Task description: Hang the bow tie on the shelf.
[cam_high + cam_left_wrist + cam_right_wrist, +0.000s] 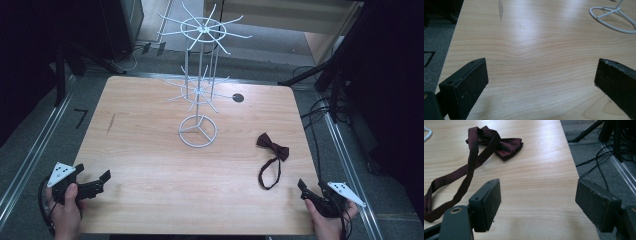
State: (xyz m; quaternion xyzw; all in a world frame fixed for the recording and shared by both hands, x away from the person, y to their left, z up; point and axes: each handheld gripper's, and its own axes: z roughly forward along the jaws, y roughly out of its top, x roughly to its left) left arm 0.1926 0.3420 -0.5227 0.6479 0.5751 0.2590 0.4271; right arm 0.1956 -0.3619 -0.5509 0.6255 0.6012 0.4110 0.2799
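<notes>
Bow tie: the dark red bow tie [273, 147] lies flat on the right side of the table [150, 165], its knot toward the far end and its strap looping back toward the near edge; in the right gripper view [499, 145] it sits ahead and to the left of the jaws.
Right gripper: the right gripper [306, 189] is held at the near right corner, close to the strap loop but apart from it; jaws spread wide with bare wood between them, gripping nothing.
Left gripper: the left gripper [100, 181] is held at the near left corner, well apart from the bow tie; jaws spread wide over bare tabletop, released.
Wire rack: a white wire rack [198, 131] stands upright at the table's middle, toward the far side, its ring base on the wood.
</notes>
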